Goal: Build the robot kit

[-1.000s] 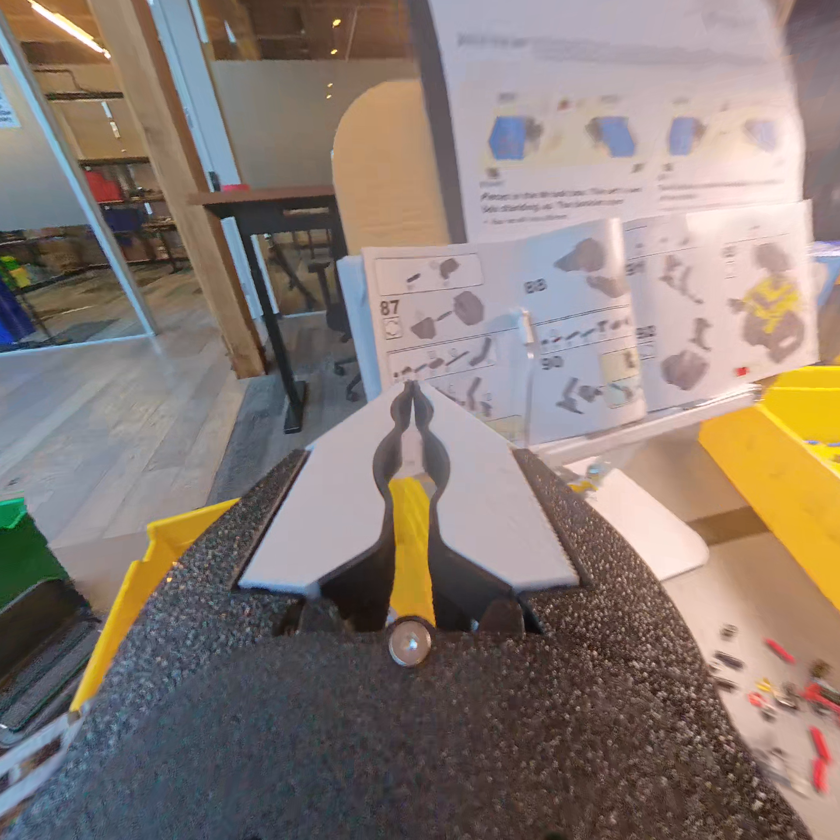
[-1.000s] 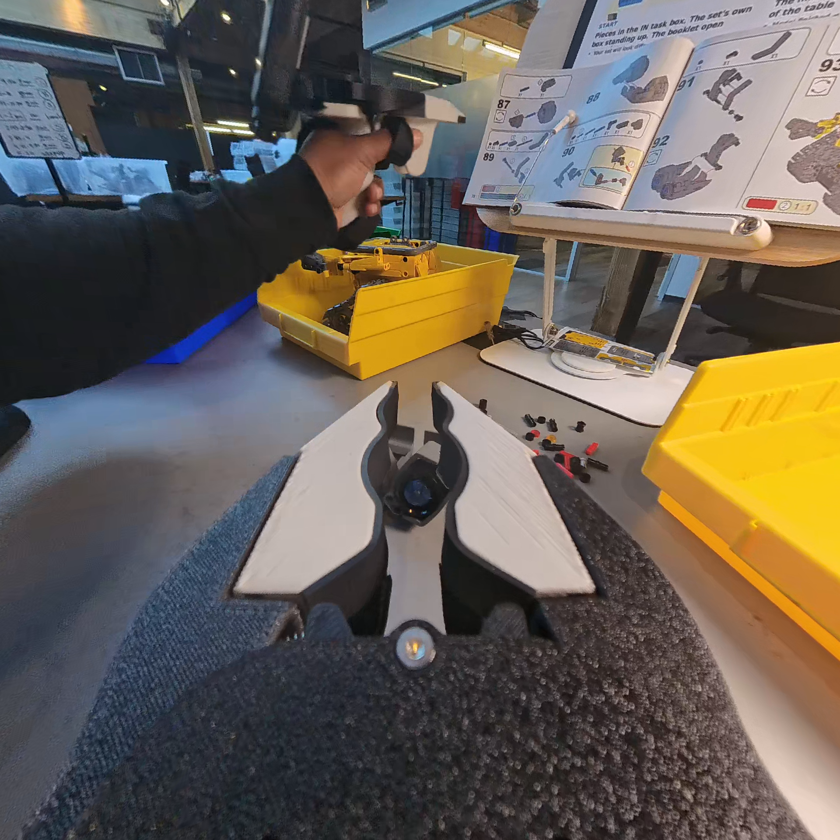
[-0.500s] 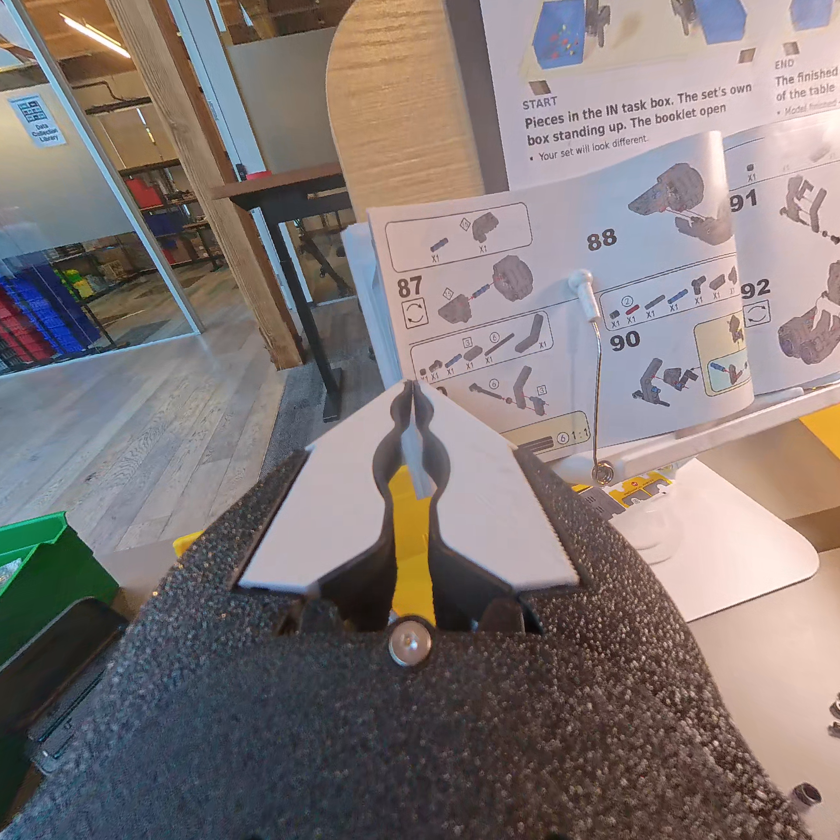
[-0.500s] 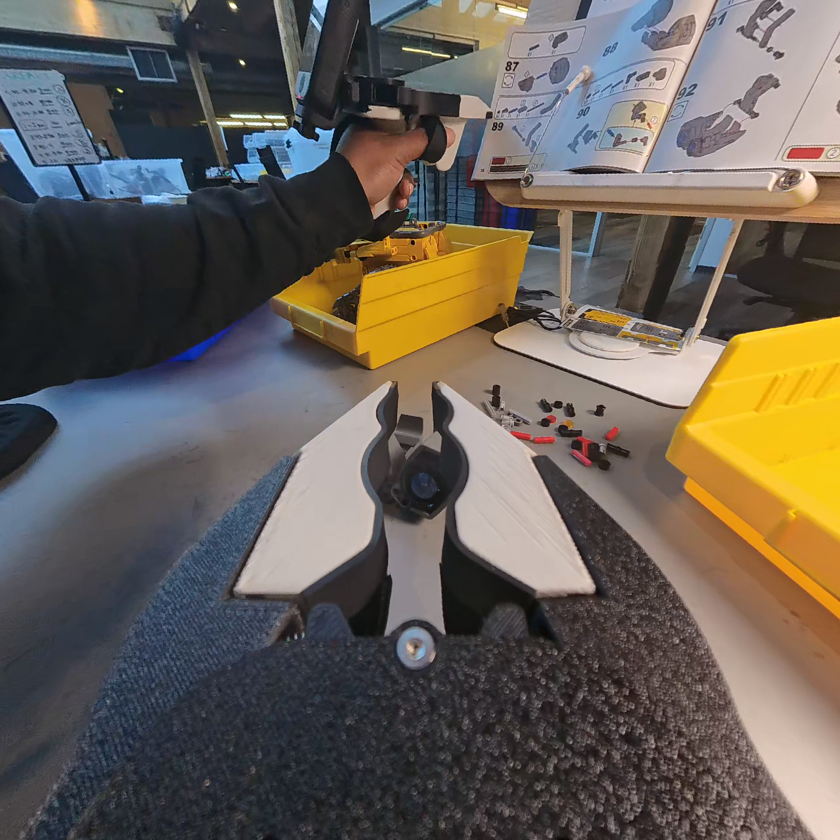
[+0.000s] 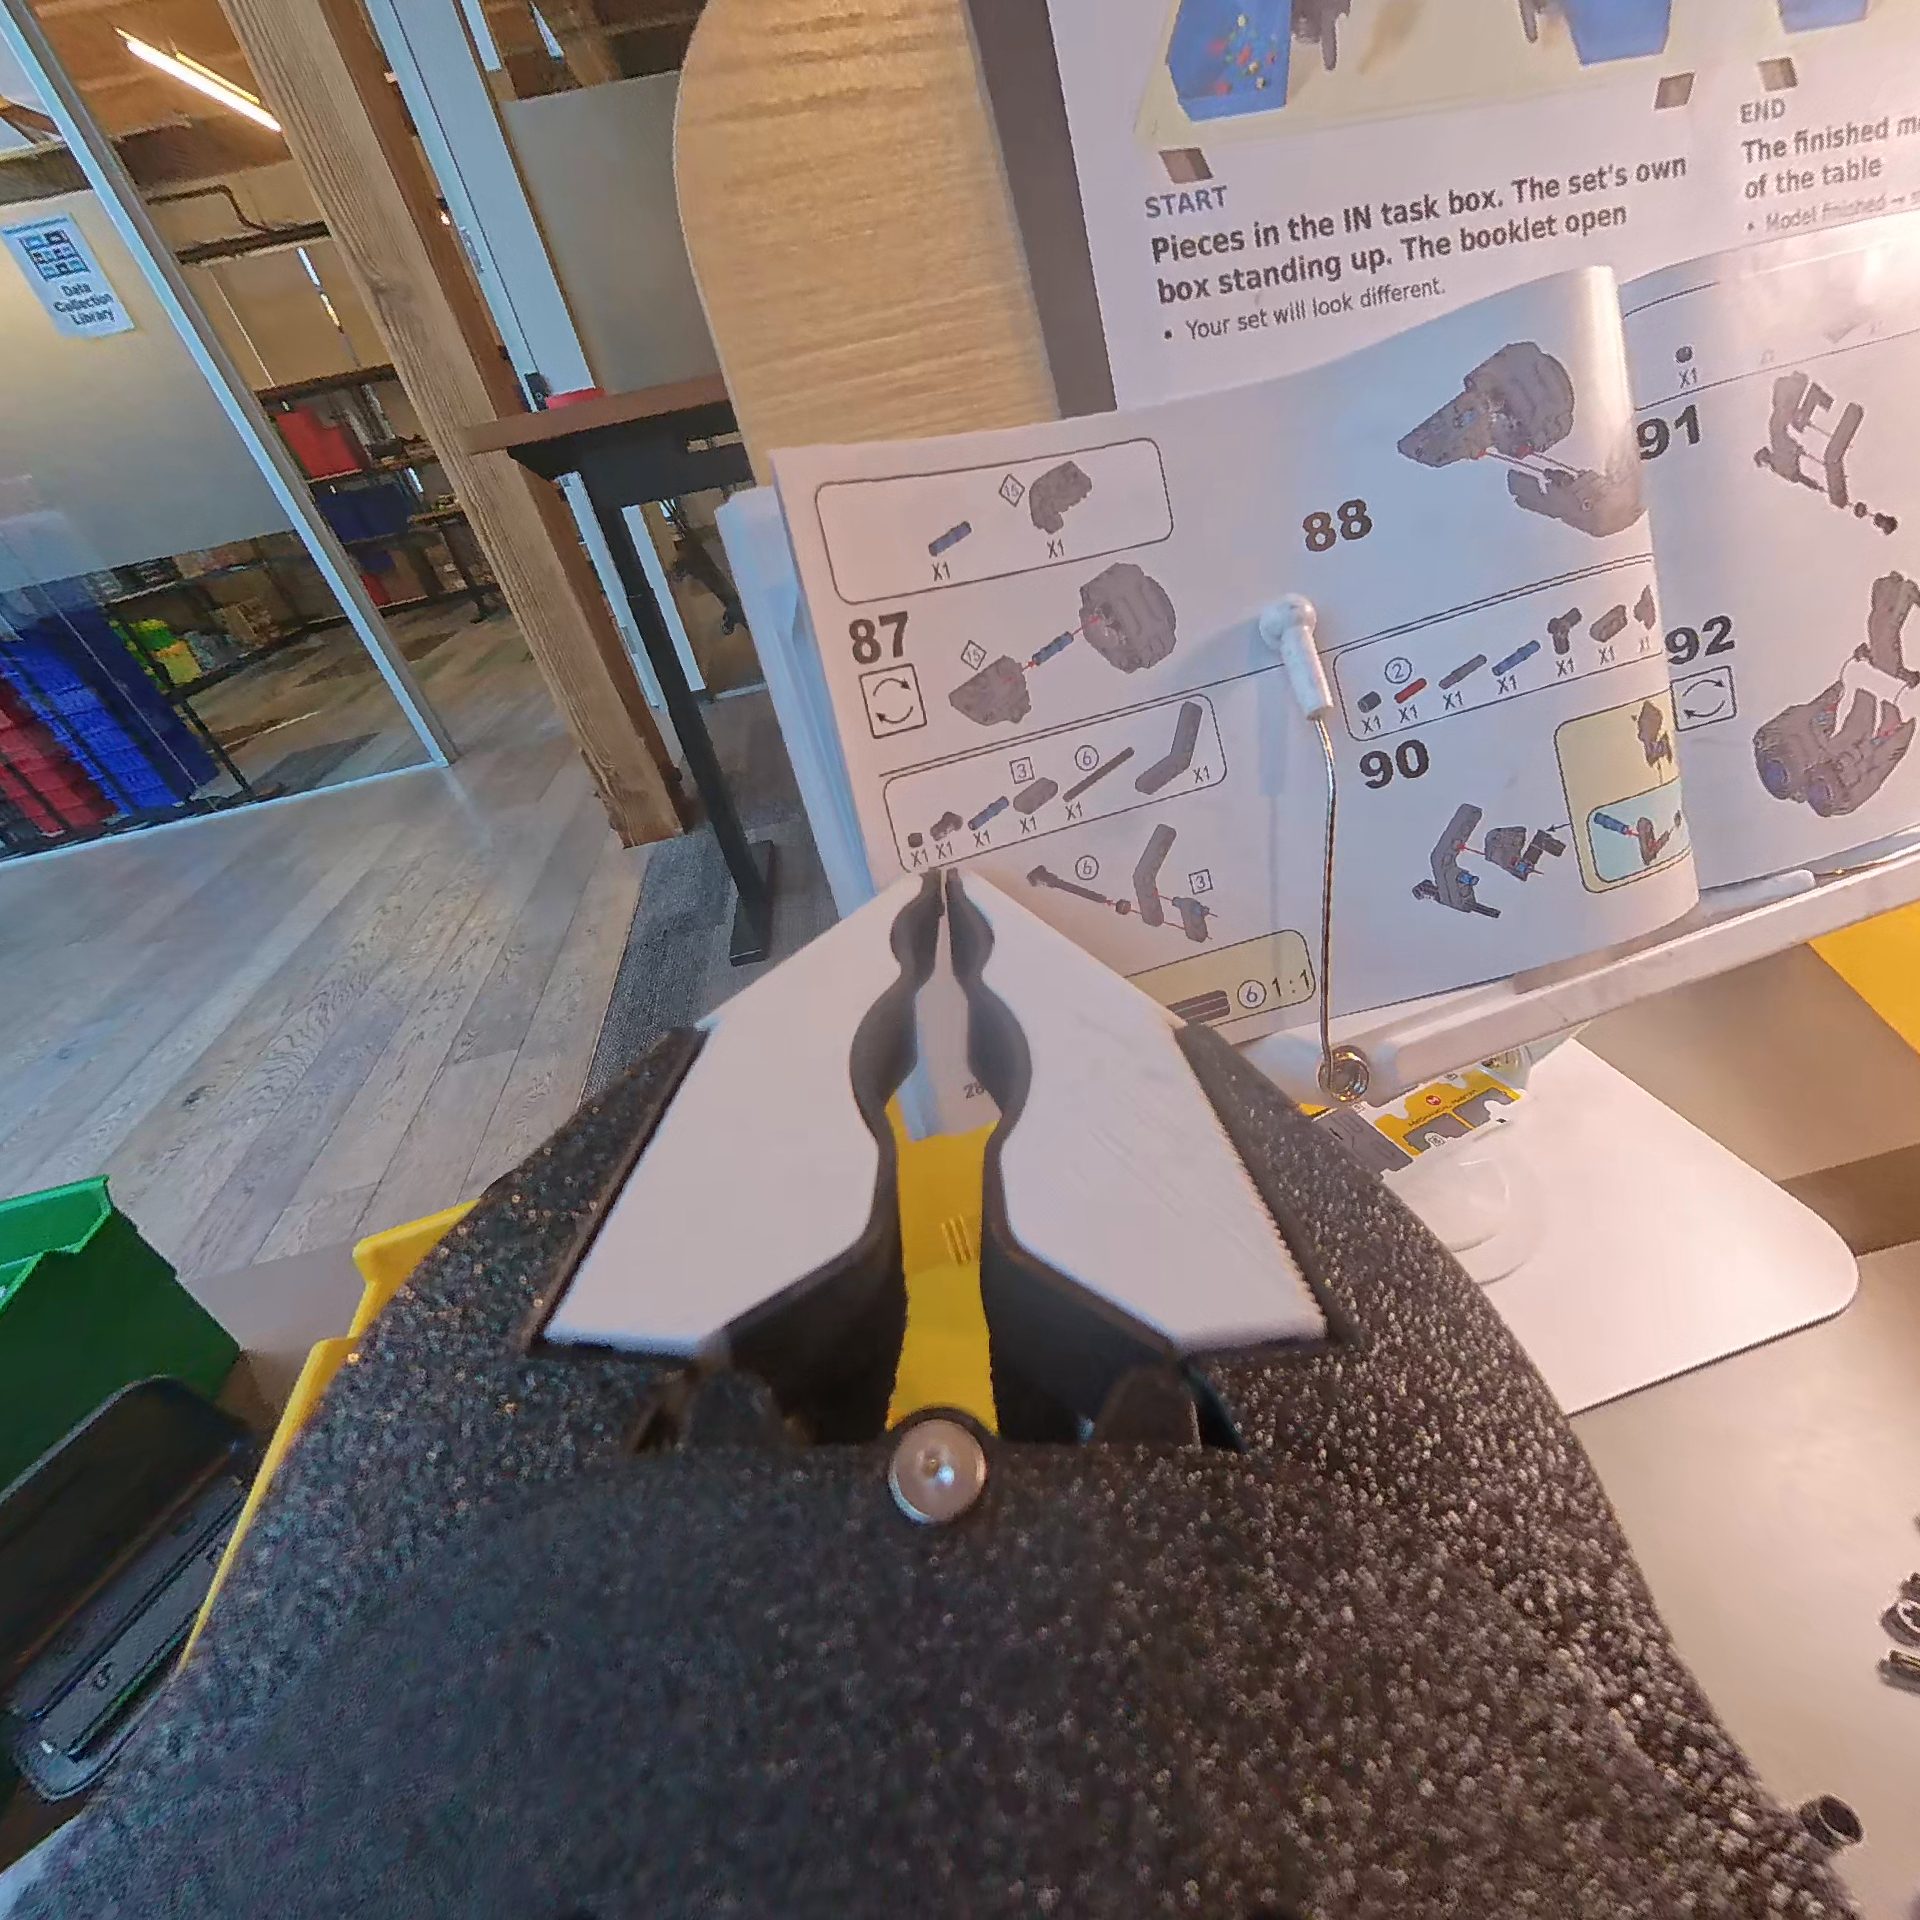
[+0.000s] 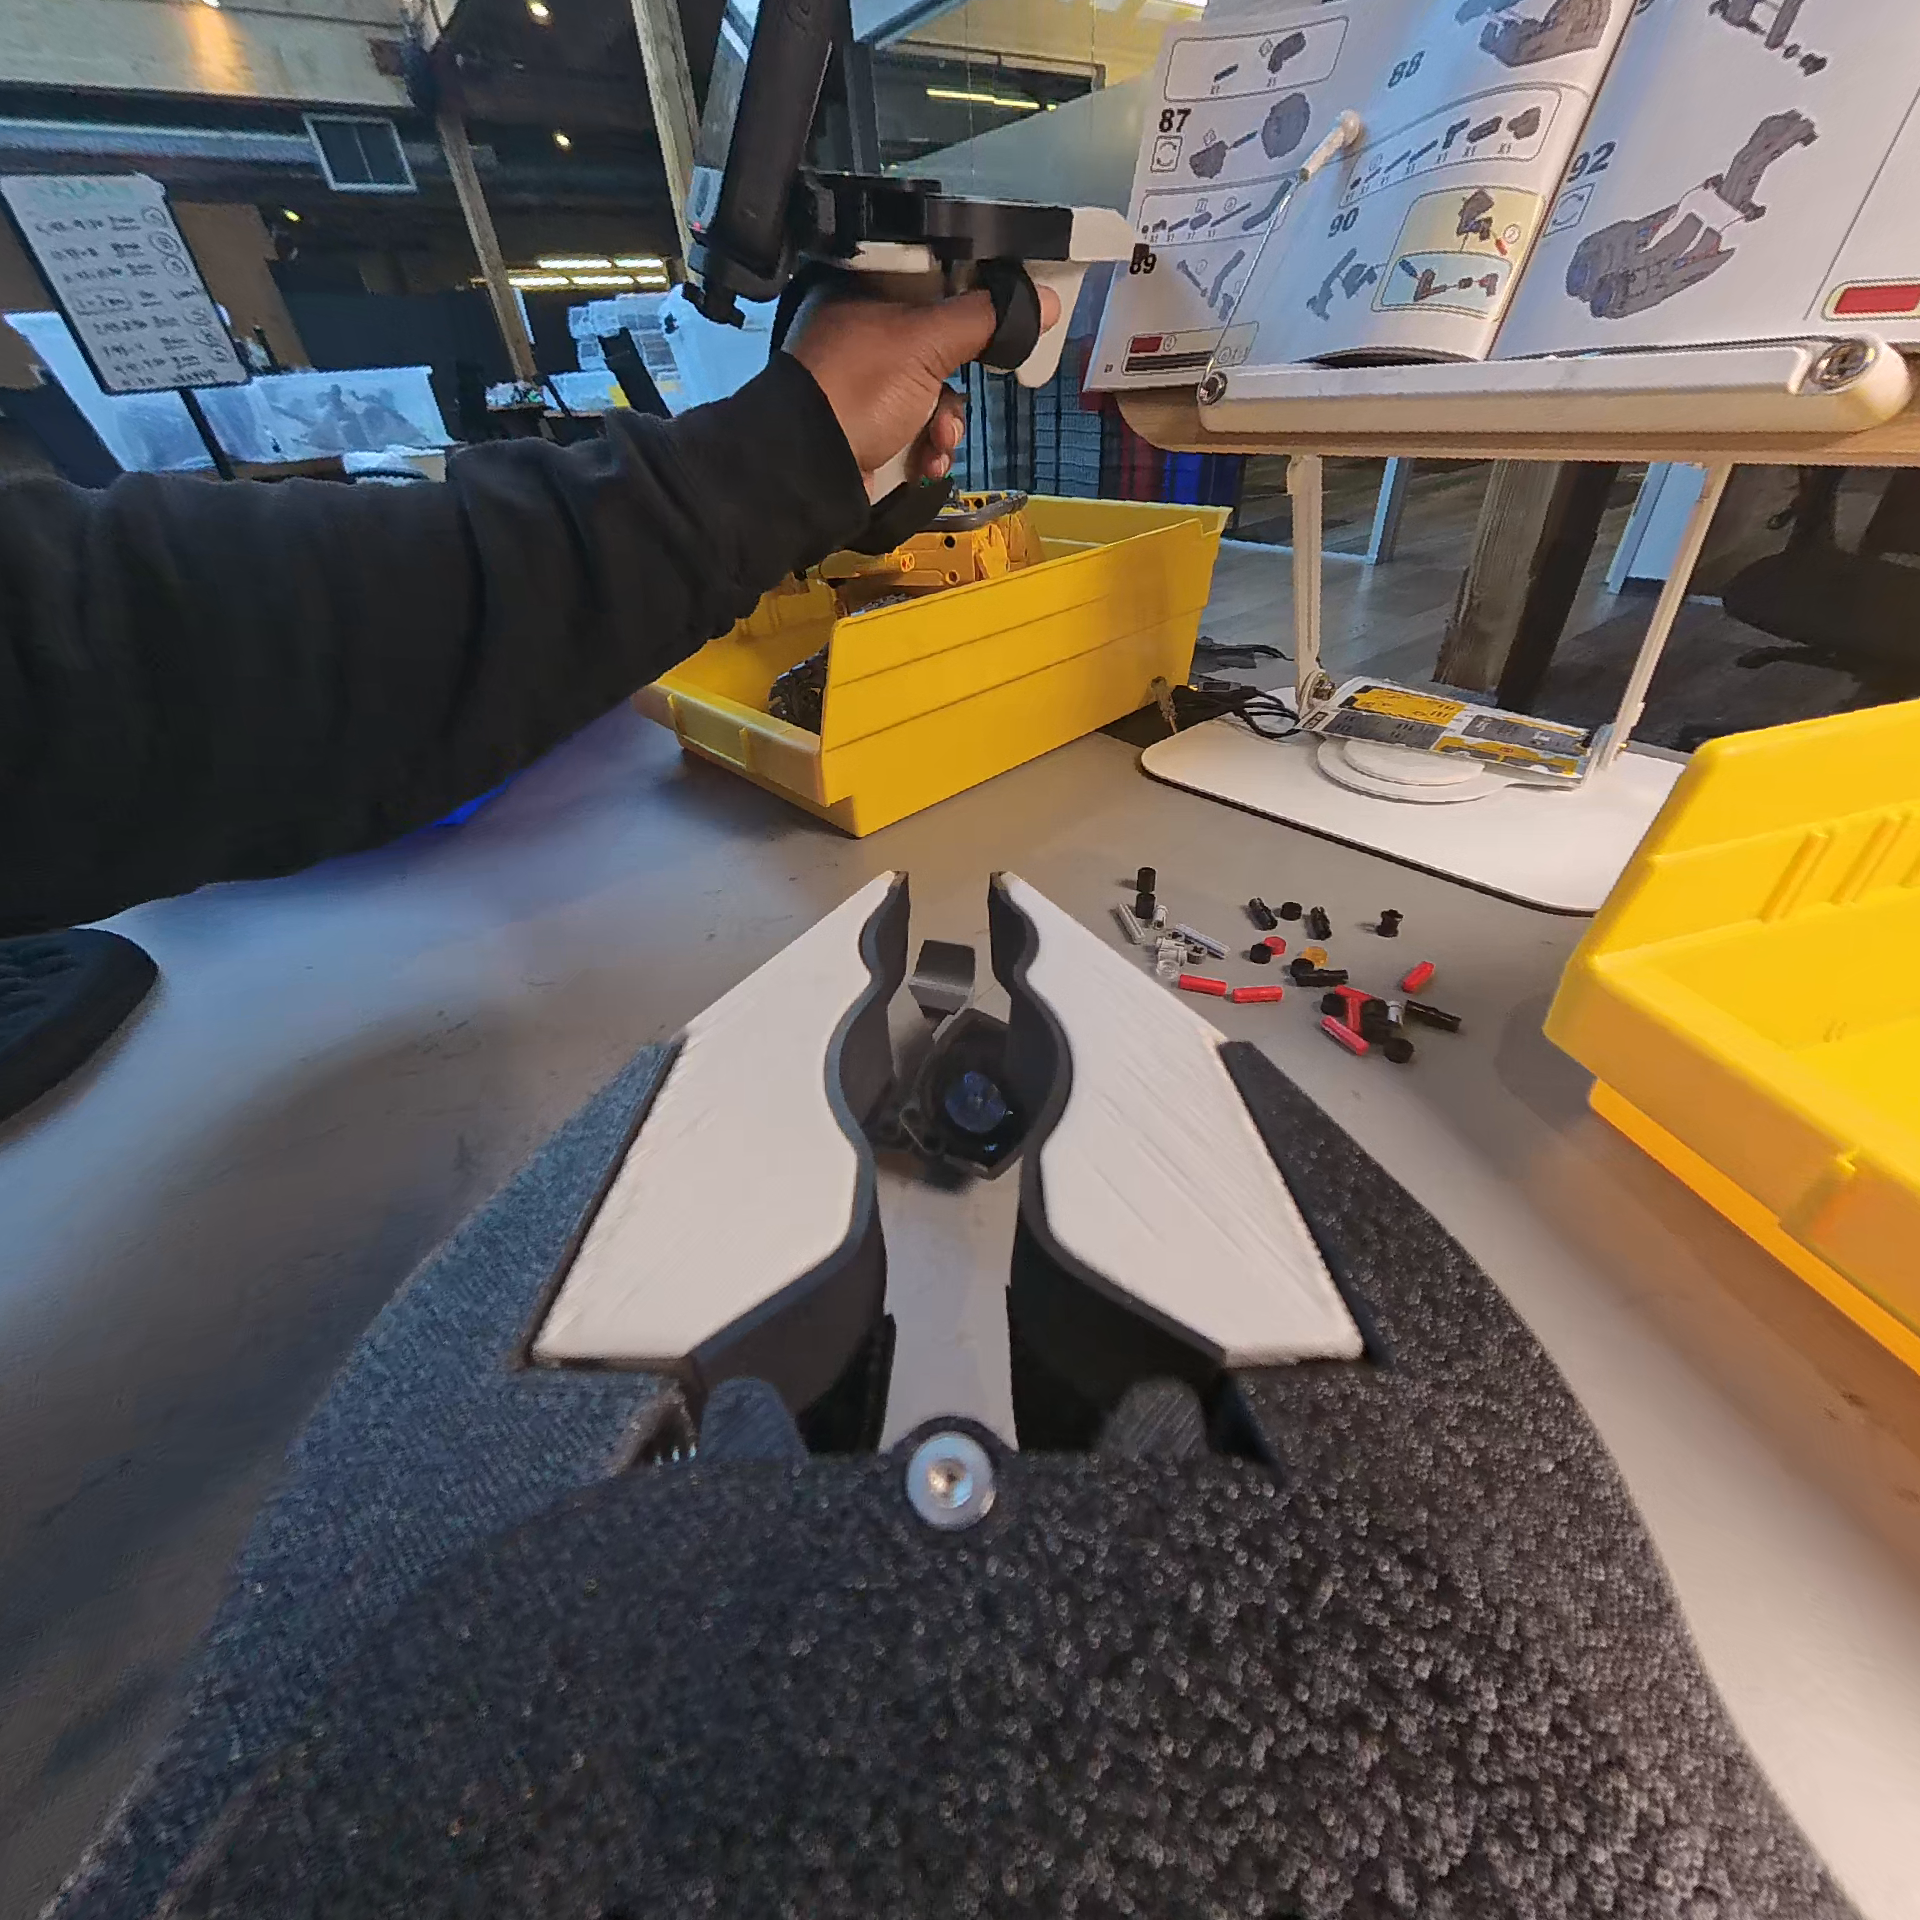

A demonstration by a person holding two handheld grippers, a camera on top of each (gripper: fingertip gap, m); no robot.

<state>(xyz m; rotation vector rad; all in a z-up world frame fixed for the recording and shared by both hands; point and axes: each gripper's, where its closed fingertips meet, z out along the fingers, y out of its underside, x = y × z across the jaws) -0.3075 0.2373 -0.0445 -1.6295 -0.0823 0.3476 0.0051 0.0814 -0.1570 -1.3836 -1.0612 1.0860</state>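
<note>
Dark grey piece (image 6: 961, 1091) clamped in right tool (image 6: 945, 899), left tool (image 5: 943, 883) closed empty, booklet (image 5: 1247, 707) ahead, loose pins (image 6: 1309, 966) beside.

Glossy yellow plastic bin (image 6: 997, 675), matt grey tabletop (image 6: 416, 987), paper booklet (image 5: 1247, 665).

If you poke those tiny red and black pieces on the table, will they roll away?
Probably some would. The small pieces look like short round pins lying on a smooth grey table, so they likely roll sideways. They look light, so a nudge may scatter them.
</note>
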